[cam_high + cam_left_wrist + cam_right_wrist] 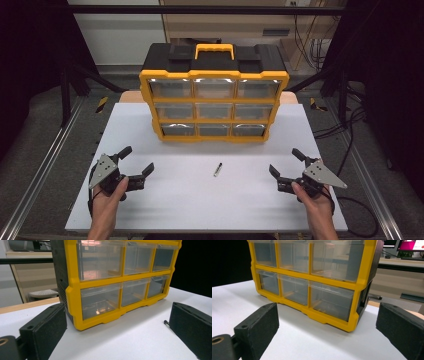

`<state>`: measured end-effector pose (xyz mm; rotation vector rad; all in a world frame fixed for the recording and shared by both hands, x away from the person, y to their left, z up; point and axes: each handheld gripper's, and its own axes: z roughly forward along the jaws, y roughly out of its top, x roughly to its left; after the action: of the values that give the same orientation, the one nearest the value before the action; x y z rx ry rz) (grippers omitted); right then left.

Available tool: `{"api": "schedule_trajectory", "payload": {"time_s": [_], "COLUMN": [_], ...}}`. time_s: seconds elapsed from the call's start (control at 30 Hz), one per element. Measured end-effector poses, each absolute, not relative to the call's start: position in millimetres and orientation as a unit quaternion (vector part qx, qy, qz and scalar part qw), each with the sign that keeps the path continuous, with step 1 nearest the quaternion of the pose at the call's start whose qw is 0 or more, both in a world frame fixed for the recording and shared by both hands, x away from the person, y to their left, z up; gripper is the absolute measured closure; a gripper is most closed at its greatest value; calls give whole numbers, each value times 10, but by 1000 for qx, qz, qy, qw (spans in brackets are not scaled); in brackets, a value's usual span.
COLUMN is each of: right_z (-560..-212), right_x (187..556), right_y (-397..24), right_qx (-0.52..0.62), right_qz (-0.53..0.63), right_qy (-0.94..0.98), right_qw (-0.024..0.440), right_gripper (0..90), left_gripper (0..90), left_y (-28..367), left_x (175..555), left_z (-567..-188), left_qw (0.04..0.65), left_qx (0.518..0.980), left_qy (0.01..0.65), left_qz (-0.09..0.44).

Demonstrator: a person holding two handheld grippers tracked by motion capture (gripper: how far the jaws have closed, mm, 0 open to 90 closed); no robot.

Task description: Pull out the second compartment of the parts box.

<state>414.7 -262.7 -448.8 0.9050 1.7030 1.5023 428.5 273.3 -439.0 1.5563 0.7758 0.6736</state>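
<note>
A yellow and black drawer cabinet with clear plastic drawers stands at the back of the white table. All its drawers look closed. A small thin metal piece lies on the table in front of it, between the two hands. My left gripper rests low at the near left, open, with nothing between its jaws. My right gripper rests at the near right, also open and empty. In the left gripper view the cabinet fills the middle and the tip of the metal piece peeks beside the right jaw.
The cabinet has a yellow carry handle on top. Metal rails run along both sides of the table. Cables trail on the floor to the right. A wooden bench stands behind the table.
</note>
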Motion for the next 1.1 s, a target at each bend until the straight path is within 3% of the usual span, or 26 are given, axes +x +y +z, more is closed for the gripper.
{"api": "schedule_trajectory", "payload": {"time_s": [1.1], "right_z": [-4487], "right_x": [4118], "right_y": [-2620], "right_qx": [366], "right_qz": [570], "right_qy": [650], "right_qw": [344], "right_gripper": [27], "left_gripper": [18], "left_y": [2421], "left_x": [4297], "left_z": [-4160], "left_qw": [565], "left_qx": [699], "left_qy": [303], "left_qz": [316]}}
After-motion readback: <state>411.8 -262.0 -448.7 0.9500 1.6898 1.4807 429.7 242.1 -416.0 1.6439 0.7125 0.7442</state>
